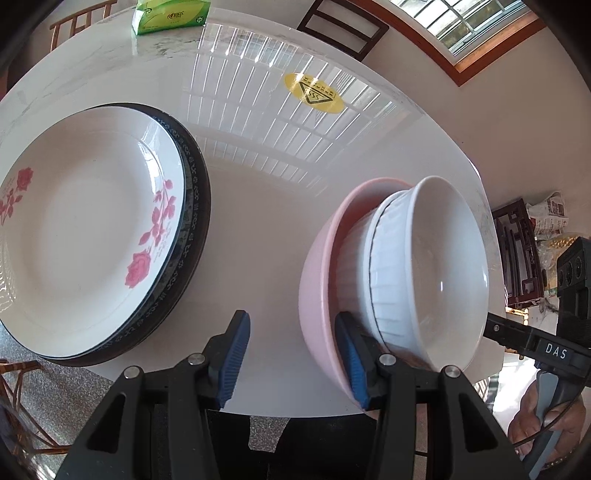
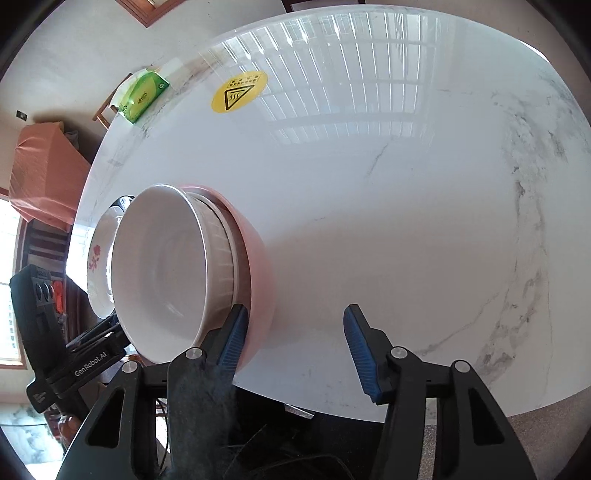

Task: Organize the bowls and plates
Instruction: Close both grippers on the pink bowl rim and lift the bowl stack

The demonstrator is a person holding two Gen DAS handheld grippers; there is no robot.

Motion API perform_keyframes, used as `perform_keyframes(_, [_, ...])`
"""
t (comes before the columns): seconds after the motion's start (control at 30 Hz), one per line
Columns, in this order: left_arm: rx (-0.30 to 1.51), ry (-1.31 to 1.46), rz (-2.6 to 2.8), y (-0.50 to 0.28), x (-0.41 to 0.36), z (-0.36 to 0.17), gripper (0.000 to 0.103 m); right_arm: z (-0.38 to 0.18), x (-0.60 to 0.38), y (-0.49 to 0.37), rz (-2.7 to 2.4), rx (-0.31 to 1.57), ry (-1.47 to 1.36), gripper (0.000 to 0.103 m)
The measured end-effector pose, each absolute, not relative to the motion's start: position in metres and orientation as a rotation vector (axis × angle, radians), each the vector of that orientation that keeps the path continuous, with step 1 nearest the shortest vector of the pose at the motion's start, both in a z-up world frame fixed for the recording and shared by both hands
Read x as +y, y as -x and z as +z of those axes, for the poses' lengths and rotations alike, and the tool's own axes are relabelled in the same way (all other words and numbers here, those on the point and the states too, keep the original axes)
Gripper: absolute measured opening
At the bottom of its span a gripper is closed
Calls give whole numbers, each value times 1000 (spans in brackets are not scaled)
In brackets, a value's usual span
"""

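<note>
A stack of bowls stands near the table's front edge: a smooth white bowl nested in a ribbed white bowl nested in a pink bowl. The stack also shows in the right wrist view, white bowl inside pink bowl. To its left a rose-patterned white plate lies on a dark-rimmed plate. My left gripper is open, its right finger beside the pink bowl. My right gripper is open, its left finger beside the pink bowl.
The round white marble table carries a yellow warning sticker near the middle and a green tissue pack at the far edge. Wooden chairs stand behind the table.
</note>
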State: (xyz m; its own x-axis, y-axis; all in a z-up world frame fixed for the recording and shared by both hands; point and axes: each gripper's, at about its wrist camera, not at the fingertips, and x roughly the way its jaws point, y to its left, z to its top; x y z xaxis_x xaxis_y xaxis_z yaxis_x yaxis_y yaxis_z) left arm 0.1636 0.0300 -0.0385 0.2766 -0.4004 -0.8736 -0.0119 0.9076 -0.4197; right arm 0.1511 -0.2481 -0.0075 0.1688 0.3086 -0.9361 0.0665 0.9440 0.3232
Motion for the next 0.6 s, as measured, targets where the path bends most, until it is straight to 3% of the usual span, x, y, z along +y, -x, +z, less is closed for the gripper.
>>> perform_keyframes(0.17, [1251,407,-289,-168,31,-41,49,-12,-228,-157,243,1347,-272,26])
perform_keyframes(0.23, [1249,434,-317,-169,31,-41,36,-8,-216,-160,277,1331,-231,11])
perform_keyframes(0.3, [1229,387,-343,-167,20,-36,20,-4,-206,-159,298,1300,-174,11])
perform_keyframes(0.6, [1201,376,-347,-160,26,-38,19,0,-210,-148,345,1251,-182,13])
